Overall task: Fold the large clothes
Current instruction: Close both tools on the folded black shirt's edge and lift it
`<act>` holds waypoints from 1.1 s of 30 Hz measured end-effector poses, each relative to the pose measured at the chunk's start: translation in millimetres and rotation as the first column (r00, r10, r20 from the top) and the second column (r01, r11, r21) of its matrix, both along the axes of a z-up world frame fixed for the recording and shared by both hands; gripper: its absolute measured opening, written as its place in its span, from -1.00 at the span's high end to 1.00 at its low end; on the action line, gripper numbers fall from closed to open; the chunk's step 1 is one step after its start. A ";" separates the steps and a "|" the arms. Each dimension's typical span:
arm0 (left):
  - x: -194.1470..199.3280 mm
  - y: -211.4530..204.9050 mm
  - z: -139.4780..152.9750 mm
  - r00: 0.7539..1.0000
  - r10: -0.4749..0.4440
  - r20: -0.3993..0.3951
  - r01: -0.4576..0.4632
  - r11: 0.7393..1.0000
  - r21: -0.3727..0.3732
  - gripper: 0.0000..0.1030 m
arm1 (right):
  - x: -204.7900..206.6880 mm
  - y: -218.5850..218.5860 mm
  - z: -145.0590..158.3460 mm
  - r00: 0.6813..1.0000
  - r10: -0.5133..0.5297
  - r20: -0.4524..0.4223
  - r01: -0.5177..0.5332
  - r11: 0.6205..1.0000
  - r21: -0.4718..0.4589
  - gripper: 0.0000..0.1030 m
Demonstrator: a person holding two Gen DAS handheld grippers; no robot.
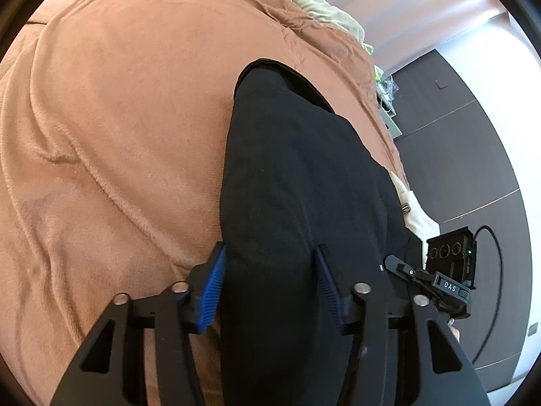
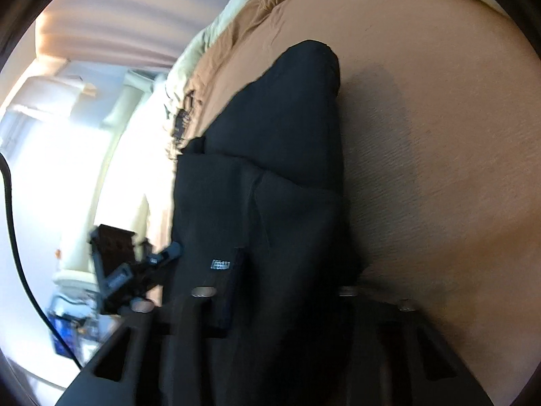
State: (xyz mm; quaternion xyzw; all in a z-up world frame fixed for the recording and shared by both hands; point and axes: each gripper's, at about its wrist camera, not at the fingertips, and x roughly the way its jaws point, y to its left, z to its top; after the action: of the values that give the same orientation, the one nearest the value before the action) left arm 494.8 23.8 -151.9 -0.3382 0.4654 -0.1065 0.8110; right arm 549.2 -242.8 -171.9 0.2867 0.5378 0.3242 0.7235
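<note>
A large black garment (image 1: 297,182) lies in a long strip on a brown bedspread (image 1: 118,118). My left gripper (image 1: 270,270) is open, its blue-padded fingers (image 1: 213,287) straddling the near end of the garment. In the right wrist view the same black garment (image 2: 270,186) fills the middle, with a small label (image 2: 220,264) on it. My right gripper (image 2: 277,291) is blurred and its fingers are hidden by the dark cloth. The other gripper shows at the left of the right wrist view (image 2: 128,270) and at the right of the left wrist view (image 1: 439,280).
The brown bedspread (image 2: 439,169) covers a bed with pale green bedding (image 1: 318,3) at its far end. A dark floor (image 1: 473,169) lies beyond the bed edge. A black cable (image 2: 13,237) hangs at the left.
</note>
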 end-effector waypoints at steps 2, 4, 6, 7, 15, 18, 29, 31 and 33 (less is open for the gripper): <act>-4.1 -3.0 8.0 1.000 -0.002 0.012 0.001 1.000 0.012 0.16 | -3.6 5.0 11.7 0.999 0.002 0.041 0.000 0.999 -0.032 0.66; -8.7 -4.5 15.9 1.000 -0.005 0.028 0.005 1.000 0.011 0.27 | -9.9 10.3 25.3 0.998 -0.001 0.069 0.006 0.998 -0.063 0.68; -14.5 -3.5 22.8 0.999 0.000 0.035 0.000 1.000 -0.004 0.30 | -14.5 11.3 37.0 0.996 -0.001 0.093 0.007 0.998 -0.068 0.70; -17.8 -2.8 26.5 0.999 0.005 0.039 -0.004 1.000 -0.016 0.32 | -18.2 12.1 44.2 0.994 0.000 0.107 0.008 0.998 -0.068 0.71; -52.4 -6.9 81.3 0.991 0.015 0.131 -0.006 0.997 -0.071 0.33 | -52.9 13.9 110.4 0.976 0.003 0.218 0.016 0.996 -0.085 0.71; -65.4 -15.4 100.8 0.986 0.006 0.168 0.009 0.996 -0.085 0.32 | -67.7 7.5 138.6 0.965 -0.014 0.261 0.037 0.996 -0.082 0.71; -109.2 -80.1 181.6 0.955 -0.056 0.291 0.091 0.990 -0.110 0.32 | -133.6 -35.1 242.9 0.920 -0.064 0.386 0.124 0.983 -0.132 0.71; -116.0 -94.5 192.6 0.950 -0.071 0.304 0.110 0.988 -0.111 0.32 | -145.7 -53.9 258.2 0.915 -0.077 0.395 0.142 0.980 -0.138 0.71; -123.5 -109.0 203.7 0.943 -0.084 0.321 0.126 0.986 -0.110 0.32 | -155.8 -74.1 268.7 0.910 -0.075 0.408 0.146 0.979 -0.145 0.71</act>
State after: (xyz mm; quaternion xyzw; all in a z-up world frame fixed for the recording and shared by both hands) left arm 371.3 -85.2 51.8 -0.3433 0.3395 -0.2322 0.8444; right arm 393.4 -316.9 96.7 0.1807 0.3871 0.2867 0.8575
